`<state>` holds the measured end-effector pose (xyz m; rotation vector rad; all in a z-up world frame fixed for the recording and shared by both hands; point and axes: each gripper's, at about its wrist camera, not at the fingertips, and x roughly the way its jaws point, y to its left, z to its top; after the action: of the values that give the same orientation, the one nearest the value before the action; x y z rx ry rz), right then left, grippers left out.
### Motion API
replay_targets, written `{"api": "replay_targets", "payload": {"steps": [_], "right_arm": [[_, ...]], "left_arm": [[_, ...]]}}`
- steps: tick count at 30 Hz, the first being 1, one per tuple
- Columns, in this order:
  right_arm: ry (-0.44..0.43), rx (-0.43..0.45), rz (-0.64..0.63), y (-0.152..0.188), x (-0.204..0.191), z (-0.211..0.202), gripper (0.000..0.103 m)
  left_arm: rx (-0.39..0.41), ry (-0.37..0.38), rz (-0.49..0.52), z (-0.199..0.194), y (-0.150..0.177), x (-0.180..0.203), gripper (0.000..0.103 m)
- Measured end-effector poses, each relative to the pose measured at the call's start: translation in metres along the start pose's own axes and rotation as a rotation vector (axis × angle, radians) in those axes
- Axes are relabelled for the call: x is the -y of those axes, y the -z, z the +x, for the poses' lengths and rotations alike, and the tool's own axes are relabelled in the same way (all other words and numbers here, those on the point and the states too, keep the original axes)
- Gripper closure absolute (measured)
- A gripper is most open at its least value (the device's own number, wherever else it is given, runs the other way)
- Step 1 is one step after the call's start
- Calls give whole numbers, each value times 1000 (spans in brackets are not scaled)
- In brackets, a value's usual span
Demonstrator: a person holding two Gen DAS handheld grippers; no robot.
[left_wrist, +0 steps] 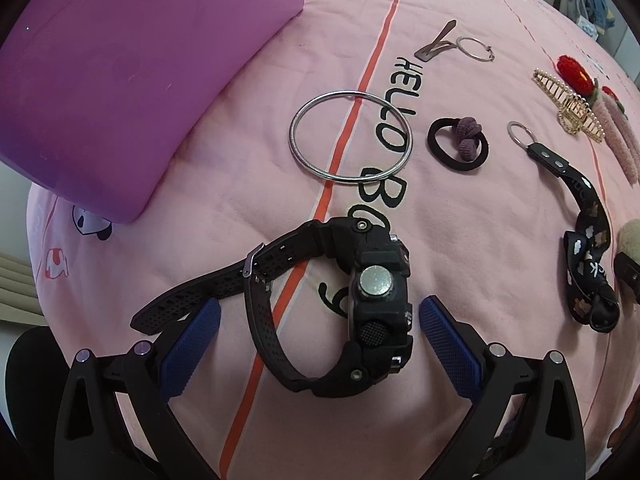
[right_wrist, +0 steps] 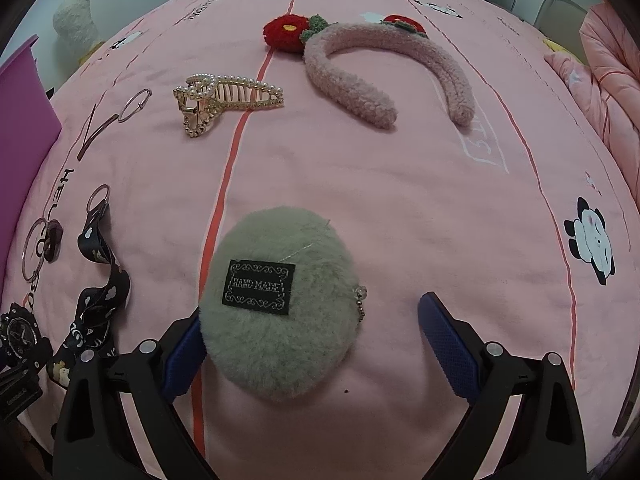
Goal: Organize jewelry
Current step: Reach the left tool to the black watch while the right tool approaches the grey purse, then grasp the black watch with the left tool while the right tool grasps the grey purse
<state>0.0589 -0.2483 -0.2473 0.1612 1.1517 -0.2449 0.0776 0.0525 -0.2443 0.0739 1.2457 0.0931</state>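
In the left wrist view a black watch [left_wrist: 360, 308] lies on the pink bedspread between the blue pads of my open left gripper [left_wrist: 320, 320]; the pads stand on either side of it, apart from it. A purple box [left_wrist: 112, 80] sits at the far left. In the right wrist view a fluffy grey-green pouch [right_wrist: 280, 312] with a "HAND MADE" label lies between the fingers of my open right gripper [right_wrist: 312, 328]; the left pad [right_wrist: 182, 356] is at its edge, the right pad [right_wrist: 448, 344] is well apart.
On the bedspread lie a silver bangle [left_wrist: 350, 136], a black hair tie with purple knot [left_wrist: 458, 144], a hair clip [left_wrist: 436, 42], a thin hoop [left_wrist: 474, 49], a black lanyard [left_wrist: 588, 240], a pearl claw clip [right_wrist: 224, 100] and a pink fuzzy headband [right_wrist: 384, 72] with red flowers.
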Motion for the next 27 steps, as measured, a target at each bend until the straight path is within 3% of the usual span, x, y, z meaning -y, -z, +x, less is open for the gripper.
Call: {"api": "replay_targets", "payload": {"steps": [2, 5, 7, 9, 10, 14, 20, 27], "right_arm": [[4, 8, -10, 0, -2, -1, 10], [-8, 12, -32, 1, -6, -3, 27], [-20, 17, -57, 2, -12, -6, 44], [-13, 22, -78, 3, -17, -8, 47], [-19, 23, -80, 3, -18, -9, 48], [-55, 26, -48, 4, -13, -14, 51], [-90, 44, -14, 9, -5, -33, 51], [-126, 95, -7, 8, -3, -87, 51]], "left_arm": [[-1, -3, -5, 0, 0, 0, 5], [10, -1, -13, -3, 2, -1, 9], [17, 20, -12, -8, 4, 1, 23], [40, 5, 8, -16, 7, 4, 36], [47, 6, 16, -19, 8, 5, 42], [56, 14, 16, -25, 12, 5, 45], [59, 53, 5, -41, 13, -3, 47], [125, 123, 29, -91, 13, -3, 47]]}}
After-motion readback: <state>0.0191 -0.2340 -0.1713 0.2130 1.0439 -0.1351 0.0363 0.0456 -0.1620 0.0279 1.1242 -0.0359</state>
